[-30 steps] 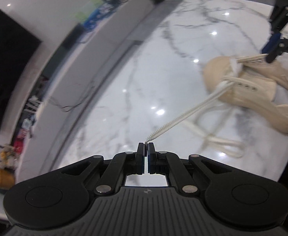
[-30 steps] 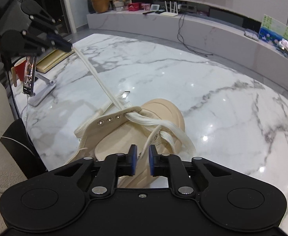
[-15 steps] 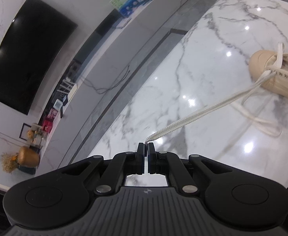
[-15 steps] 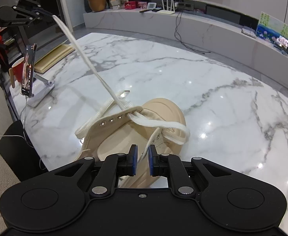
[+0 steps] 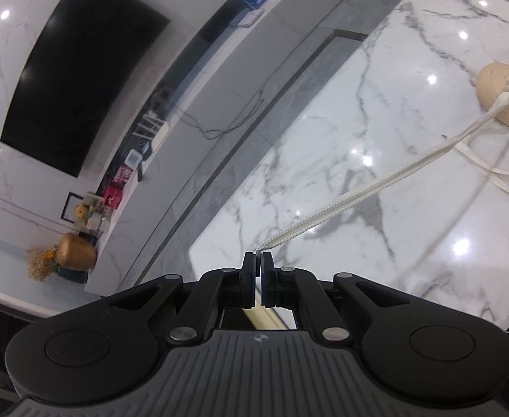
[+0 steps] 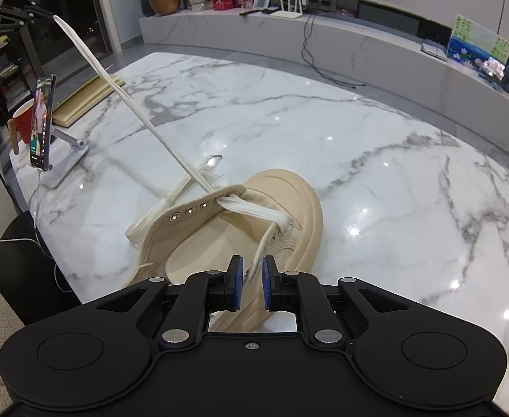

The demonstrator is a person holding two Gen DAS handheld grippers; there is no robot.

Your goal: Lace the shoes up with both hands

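A beige shoe (image 6: 282, 208) lies on the white marble table (image 6: 393, 180), toe pointing away from my right gripper; in the left wrist view the shoe (image 5: 498, 80) is far off at the right edge. A white lace (image 5: 376, 187) runs taut from the front eyelet to my left gripper (image 5: 258, 257), which is shut on the lace tip. From the right wrist view the left gripper (image 6: 46, 16) hangs high at the upper left with the lace (image 6: 132, 107) slanting down to the shoe. My right gripper (image 6: 252, 278) sits over the shoe's opening, jaws narrowed on the lace's other run.
A phone on a stand (image 6: 42, 121), a red mug (image 6: 21, 121) and a flat yellow board (image 6: 87, 97) stand along the table's left side. A slack loop of lace (image 5: 498, 173) lies on the marble beside the shoe. A long low console (image 6: 358, 45) runs behind the table.
My left gripper has risen and drawn away from the shoe, pulling the lace longer through the eyelet. The crossing over the toe has tightened. The right gripper has stayed put.
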